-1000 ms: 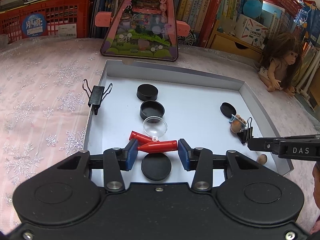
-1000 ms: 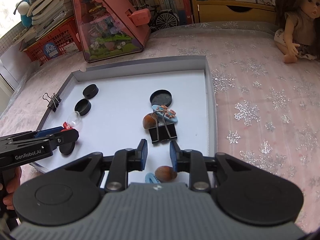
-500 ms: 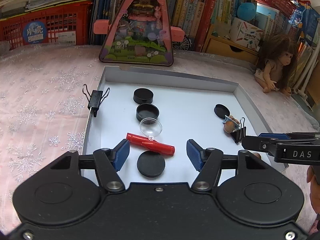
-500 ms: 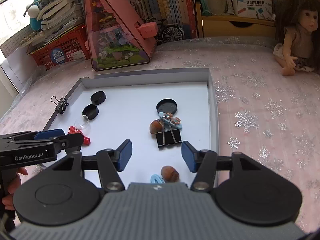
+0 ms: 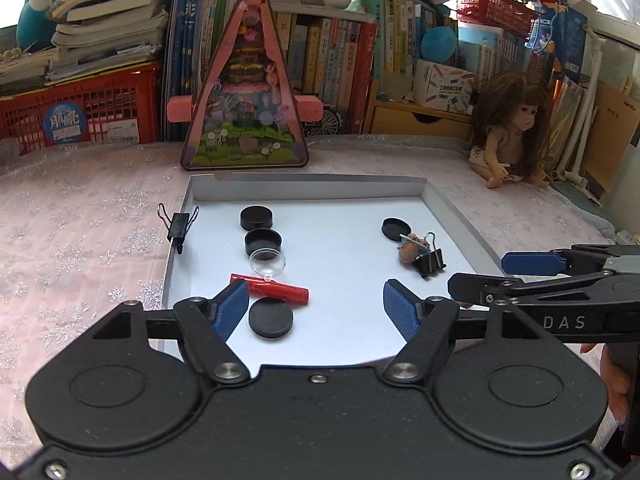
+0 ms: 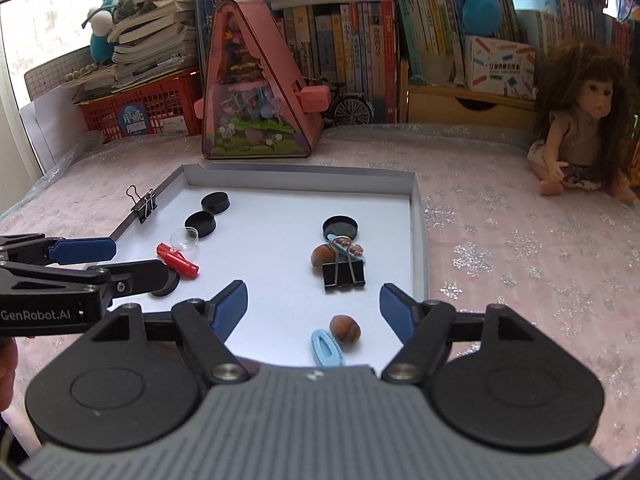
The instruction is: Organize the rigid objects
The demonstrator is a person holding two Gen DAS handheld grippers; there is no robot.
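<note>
Left claw [image 5: 314, 306]: jaws just opened wide, empty, above red tube [image 5: 276, 289].
Right claw [image 6: 312, 306]: jaws just opened, empty, above hazelnut [image 6: 345, 328].

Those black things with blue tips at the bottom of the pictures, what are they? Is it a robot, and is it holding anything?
No robot: a person holds two grabbing tools, each with a camera looking along its fingers. One picture comes from the left gripper, the other from the right gripper. Both have just been opening, and neither holds anything now. In front lies a white tray on a pink tablecloth. Inside it are black round lids, a clear lid, a red tube, a black binder clip, a brown nut and a blue hair clip. Another binder clip grips the tray's edge.
</note>
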